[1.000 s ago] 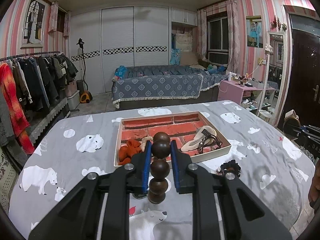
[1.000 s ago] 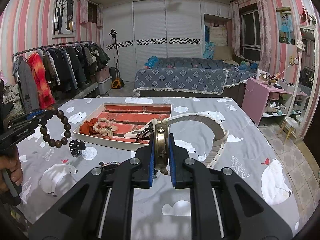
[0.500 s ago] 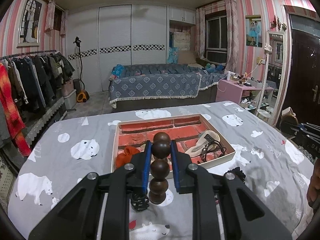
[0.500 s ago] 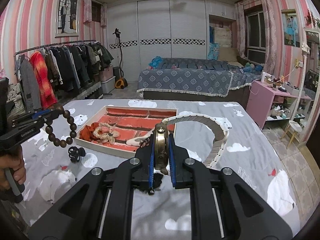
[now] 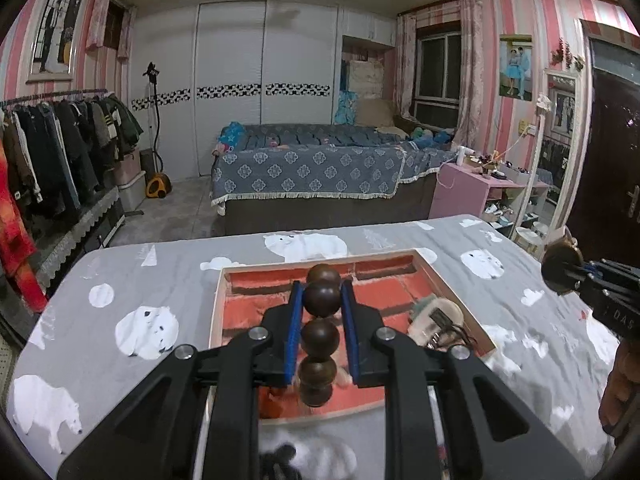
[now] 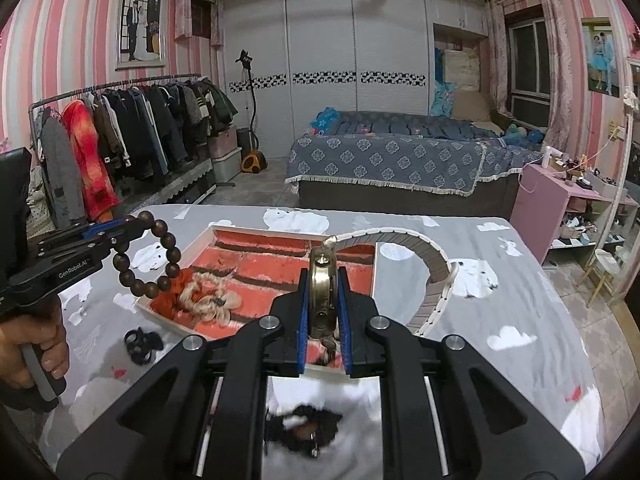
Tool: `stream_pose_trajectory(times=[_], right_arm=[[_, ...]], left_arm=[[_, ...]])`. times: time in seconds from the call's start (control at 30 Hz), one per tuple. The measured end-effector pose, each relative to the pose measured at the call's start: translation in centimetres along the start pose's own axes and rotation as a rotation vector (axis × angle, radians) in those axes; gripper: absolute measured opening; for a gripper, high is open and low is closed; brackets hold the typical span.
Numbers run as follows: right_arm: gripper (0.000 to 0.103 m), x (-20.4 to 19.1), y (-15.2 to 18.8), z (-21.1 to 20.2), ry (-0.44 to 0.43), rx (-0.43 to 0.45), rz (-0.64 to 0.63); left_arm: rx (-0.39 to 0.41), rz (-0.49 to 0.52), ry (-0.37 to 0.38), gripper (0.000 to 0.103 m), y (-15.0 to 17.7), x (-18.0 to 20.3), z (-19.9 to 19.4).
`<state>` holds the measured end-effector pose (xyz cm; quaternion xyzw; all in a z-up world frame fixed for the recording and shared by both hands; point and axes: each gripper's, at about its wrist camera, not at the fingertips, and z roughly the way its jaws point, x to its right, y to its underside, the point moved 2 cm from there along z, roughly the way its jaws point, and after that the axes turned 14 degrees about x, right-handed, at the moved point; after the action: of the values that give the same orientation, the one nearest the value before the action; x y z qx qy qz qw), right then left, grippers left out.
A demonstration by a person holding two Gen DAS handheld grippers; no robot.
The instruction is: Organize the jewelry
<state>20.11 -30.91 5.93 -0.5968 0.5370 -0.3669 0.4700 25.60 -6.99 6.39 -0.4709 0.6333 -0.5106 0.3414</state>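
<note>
We work over a bench (image 5: 120, 280) draped in a grey polar-bear cloth, in a pink-striped bedroom with a bed (image 6: 400, 156), a clothes rack (image 6: 120, 128) and white wardrobe doors (image 5: 264, 80). On the cloth lies a shallow tray (image 6: 200, 246) with a red brick-patterned liner. Our left gripper (image 5: 320, 300) has its fingers clenched on a dark wooden bead bracelet (image 6: 148, 254), whose loop hangs above the tray's left edge. Our right gripper (image 6: 324, 280) grips a brass watch (image 6: 322, 288) edge-on, case upright, its pale band (image 6: 432, 264) arching forward and curling right, over the tray's right end.
</note>
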Motion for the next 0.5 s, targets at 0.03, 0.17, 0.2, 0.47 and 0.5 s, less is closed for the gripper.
stream_pose_trajectory(times=[0.03, 0.17, 0.2, 0.47, 0.5], right_arm=[[0.013, 0.0, -0.1, 0.9, -0.008, -0.007, 0.005], [0.013, 0.5, -0.2, 6.0, -0.031, -0.047, 0.012], [0.013, 0.7, -0.2, 7.4, -0.034, -0.066, 0.019], [0.013, 1.2, 2.3, 18.3, -0.037, -0.276, 0.038], [0.013, 1.2, 2.7, 19.3, -0.044, -0.303, 0.050]], left_arm=[[-0.005, 0.001, -0.007, 0.019, 0.1, -0.1, 0.7], [-0.087, -0.035, -0.015, 0.019, 1.1, -1.4, 5.2], [-0.111, -0.051, -0.012, 0.019, 1.4, -1.8, 6.2], [-0.272, -0.048, -0.051, 0.019, 3.9, -2.9, 13.3], [-0.289, -0.053, -0.053, 0.019, 4.2, -2.9, 13.8]])
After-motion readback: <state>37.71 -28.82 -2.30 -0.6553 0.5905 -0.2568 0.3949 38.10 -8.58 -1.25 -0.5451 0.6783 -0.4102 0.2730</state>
